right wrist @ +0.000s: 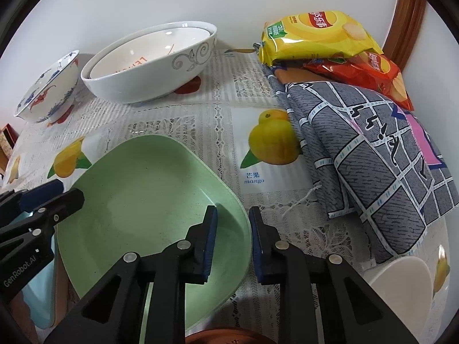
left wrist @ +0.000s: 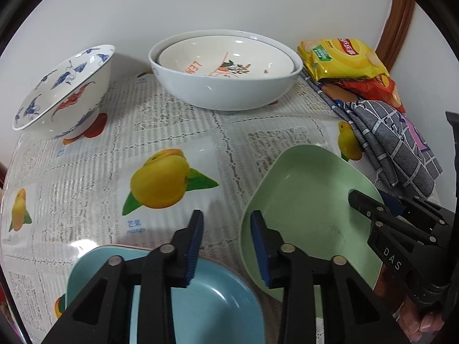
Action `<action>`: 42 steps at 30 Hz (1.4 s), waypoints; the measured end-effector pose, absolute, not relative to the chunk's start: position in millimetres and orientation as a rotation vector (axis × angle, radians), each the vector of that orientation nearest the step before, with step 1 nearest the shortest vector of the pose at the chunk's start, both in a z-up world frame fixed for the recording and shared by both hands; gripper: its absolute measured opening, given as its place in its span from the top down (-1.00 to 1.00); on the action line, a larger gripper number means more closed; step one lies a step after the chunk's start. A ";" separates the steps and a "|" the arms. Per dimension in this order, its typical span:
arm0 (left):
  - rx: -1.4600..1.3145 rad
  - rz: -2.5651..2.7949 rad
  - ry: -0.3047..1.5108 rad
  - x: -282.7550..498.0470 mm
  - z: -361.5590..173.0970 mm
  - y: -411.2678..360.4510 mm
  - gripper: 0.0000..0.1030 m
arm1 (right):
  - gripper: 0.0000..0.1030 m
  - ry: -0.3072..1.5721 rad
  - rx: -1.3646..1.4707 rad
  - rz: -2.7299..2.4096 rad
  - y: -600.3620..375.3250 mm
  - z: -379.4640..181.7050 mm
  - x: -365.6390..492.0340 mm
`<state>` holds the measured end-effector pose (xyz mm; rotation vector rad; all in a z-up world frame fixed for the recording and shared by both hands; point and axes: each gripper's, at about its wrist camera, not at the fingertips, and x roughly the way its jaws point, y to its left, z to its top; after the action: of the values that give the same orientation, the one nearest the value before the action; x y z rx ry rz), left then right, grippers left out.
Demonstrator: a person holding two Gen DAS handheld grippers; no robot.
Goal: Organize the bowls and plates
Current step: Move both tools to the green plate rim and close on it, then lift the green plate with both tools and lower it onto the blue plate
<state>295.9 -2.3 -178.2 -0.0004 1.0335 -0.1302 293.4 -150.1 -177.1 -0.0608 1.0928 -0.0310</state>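
A green plate (right wrist: 149,189) lies tilted near the table's front; it also shows in the left wrist view (left wrist: 309,200). My right gripper (right wrist: 232,240) straddles its right rim, jaws apart, pads either side of the edge. My left gripper (left wrist: 226,246) is open above the gap between a blue plate (left wrist: 212,301) and the green plate. The blue plate's edge shows in the right wrist view (right wrist: 40,301). At the back stands a large white bowl (left wrist: 226,91) with a cream bowl (left wrist: 226,57) nested inside. A blue-and-red patterned bowl (left wrist: 66,89) stands at the back left.
Chip bags (right wrist: 318,34) and a folded grey cloth (right wrist: 373,149) lie at the right on the fruit-print tablecloth (left wrist: 160,132). A white dish (right wrist: 401,286) sits at the front right, a brown rim (right wrist: 226,338) at the bottom. The wall is close behind.
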 end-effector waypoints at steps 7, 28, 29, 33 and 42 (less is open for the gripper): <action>0.008 -0.147 1.030 295.1 -181.7 -6.4 0.85 | 0.76 1.067 0.016 -0.004 -157.5 -171.9 292.3; -0.033 -0.129 0.954 269.7 -129.4 4.7 0.85 | 0.85 0.990 0.172 0.076 -167.6 -123.5 266.9; -0.028 -0.123 0.944 265.7 -125.3 3.4 0.85 | 0.85 0.986 0.171 0.074 -167.2 -121.1 264.6; -0.038 -0.103 0.929 248.0 -115.8 4.1 0.85 | 0.84 0.964 0.173 0.084 -167.8 -109.0 251.7; -0.057 -0.054 0.924 214.4 -104.1 10.7 0.85 | 0.83 0.956 0.187 0.137 -164.8 -97.2 229.4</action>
<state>214.4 10.7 -104.1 -0.0574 0.9238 -0.0542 229.4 -164.8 -97.2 0.1871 0.9563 0.1370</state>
